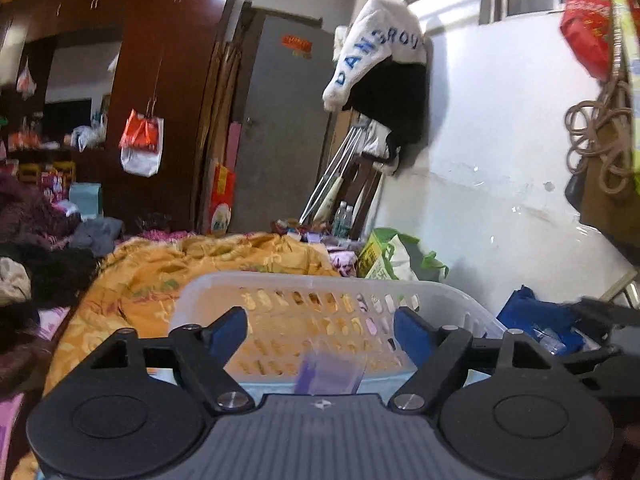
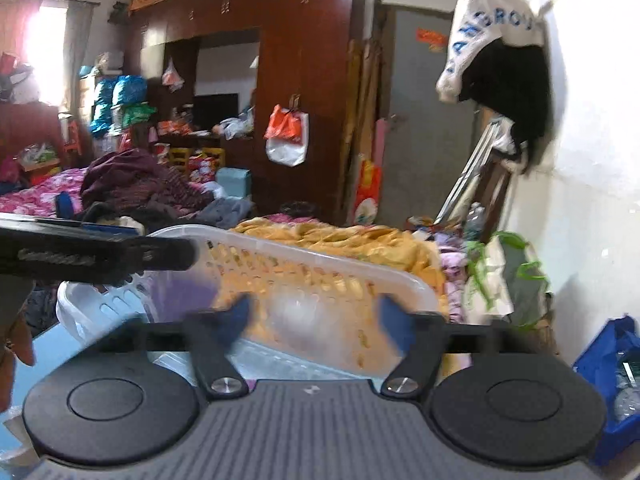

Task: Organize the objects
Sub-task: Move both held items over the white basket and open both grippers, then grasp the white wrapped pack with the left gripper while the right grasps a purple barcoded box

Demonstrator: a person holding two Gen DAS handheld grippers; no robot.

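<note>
Both claws stand released: left claw, right claw. The white basket sits at twelve o'clock; a blurred purple packet appears inside. Much clutter apparently remains.

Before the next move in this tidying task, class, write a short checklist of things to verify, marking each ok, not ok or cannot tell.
1. Left gripper jaws open, nothing between the pads: ok.
2. Right gripper jaws open, nothing gripped: ok, though that view is blurred.
3. White perforated basket directly ahead of both grippers: ok.
4. Basket sitting steady: cannot tell; it looks tilted in the right wrist view.
5. Purple translucent item settled inside the basket: cannot tell, blurred.
6. Orange blanket clear of the basket: not ok, it lies right behind it.
</note>
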